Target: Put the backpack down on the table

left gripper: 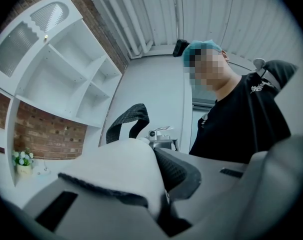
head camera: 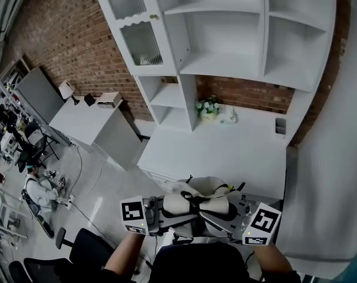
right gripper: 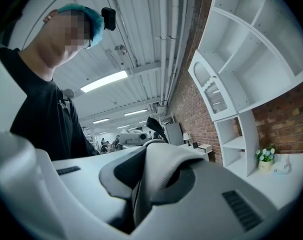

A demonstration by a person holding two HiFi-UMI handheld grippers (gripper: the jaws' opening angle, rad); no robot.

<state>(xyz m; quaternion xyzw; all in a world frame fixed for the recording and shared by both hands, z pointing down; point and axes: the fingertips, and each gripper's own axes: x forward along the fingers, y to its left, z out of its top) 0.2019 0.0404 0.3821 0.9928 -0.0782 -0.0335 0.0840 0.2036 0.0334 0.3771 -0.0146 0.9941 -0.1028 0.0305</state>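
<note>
Hanging between the left gripper (head camera: 156, 213) and right gripper (head camera: 240, 216) at the near edge of the white table (head camera: 225, 152), the backpack (head camera: 197, 204) is being shown whole only in the head view, its long axis lying left to right. Only the left gripper view is showing a black handle loop (left gripper: 125, 122) standing upward. Both grippers are being pressed nearly shut, each pinching a fold of pale backpack fabric.

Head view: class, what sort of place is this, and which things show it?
Probably a shared workroom with a mock home corner: a white shelf unit against a brick wall, a white table with flowers, and desks and people at left.
</note>
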